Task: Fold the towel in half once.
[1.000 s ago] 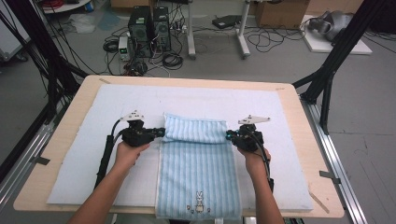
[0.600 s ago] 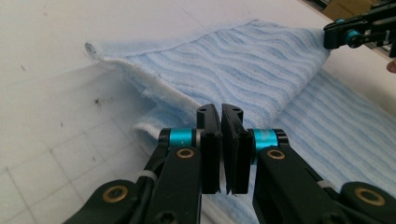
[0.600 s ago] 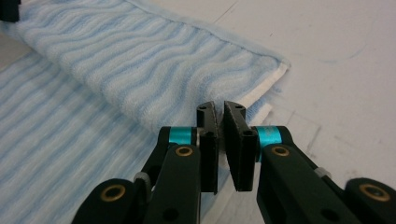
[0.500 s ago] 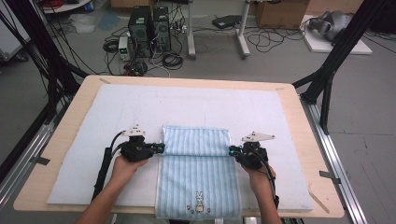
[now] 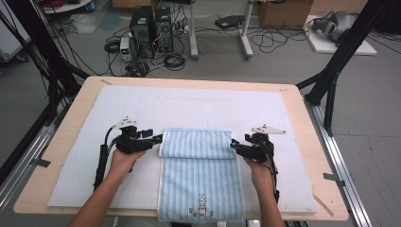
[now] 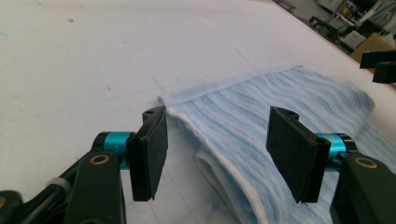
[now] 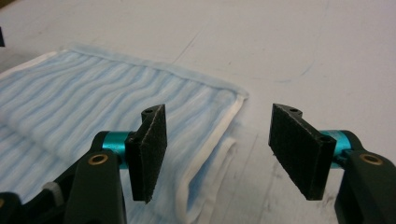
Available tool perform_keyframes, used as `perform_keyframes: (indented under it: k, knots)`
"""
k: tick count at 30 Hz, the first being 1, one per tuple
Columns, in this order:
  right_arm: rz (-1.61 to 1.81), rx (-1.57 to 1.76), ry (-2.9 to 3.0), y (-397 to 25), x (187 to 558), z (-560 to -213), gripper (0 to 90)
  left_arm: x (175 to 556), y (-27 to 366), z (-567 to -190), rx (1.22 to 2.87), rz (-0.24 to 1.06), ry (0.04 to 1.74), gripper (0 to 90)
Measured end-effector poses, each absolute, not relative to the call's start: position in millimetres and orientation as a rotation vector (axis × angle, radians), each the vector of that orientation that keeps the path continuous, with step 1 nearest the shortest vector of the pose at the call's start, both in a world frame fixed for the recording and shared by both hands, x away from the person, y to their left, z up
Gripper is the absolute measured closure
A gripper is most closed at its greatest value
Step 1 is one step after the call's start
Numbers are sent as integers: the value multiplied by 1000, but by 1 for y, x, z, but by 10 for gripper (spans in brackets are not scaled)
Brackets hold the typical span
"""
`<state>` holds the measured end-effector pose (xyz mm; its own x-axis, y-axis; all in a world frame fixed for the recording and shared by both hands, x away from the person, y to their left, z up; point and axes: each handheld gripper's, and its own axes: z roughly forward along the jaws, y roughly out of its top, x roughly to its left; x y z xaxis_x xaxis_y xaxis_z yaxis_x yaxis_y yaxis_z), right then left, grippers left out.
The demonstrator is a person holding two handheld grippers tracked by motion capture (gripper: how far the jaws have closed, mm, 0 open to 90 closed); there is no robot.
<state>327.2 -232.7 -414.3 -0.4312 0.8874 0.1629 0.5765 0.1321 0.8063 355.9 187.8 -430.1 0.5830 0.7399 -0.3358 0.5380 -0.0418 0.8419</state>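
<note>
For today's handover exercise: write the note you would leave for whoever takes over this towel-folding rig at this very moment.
Left gripper: open, at the towel's left folded corner, holding nothing.
Right gripper: open, at the right folded corner, holding nothing.
Towel: on the white mat, far end folded toward the person, near end with the rabbit motif at the table edge.
Done: first fold laid.
Left: probably another fold; judge from the fold line.

Saw even, bright overhead light; soft shadows only. High view looked slightly soft, lines bowed at edges. Gripper views: towel [image 6: 261,121] weave between jaws read sharp, background beyond jaws blurred, white mat [image 7: 289,42] nearly washed out.
</note>
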Motion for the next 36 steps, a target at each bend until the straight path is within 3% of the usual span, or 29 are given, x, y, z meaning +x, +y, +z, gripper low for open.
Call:
perform_keyframes:
  k: [10,17,21,23,25,26,28,36]
  knots:
    - [1045,1440,2144,-212,376,-416,427,396,162,-440,1789,217,1142,391]
    - [965,1496,2183,-203,397,-433,481,410,150,-449,1837,276,1208,435]
    - [920,1474,2195,-199,400,-439,538,410,145,-452,1860,355,1198,527]
    - [899,1452,2198,-198,400,-439,608,409,145,-452,1880,389,1196,635]
    - [909,1445,2203,-199,400,-439,712,409,146,-453,1876,346,1180,816]
    - [921,1443,2216,-200,400,-439,787,409,146,-452,1874,340,1177,831]
    - [905,1416,2216,-199,399,-438,821,409,147,-452,1860,301,1176,845]
    - [1039,1398,2179,-207,387,-427,824,398,155,-433,1772,211,1107,848]
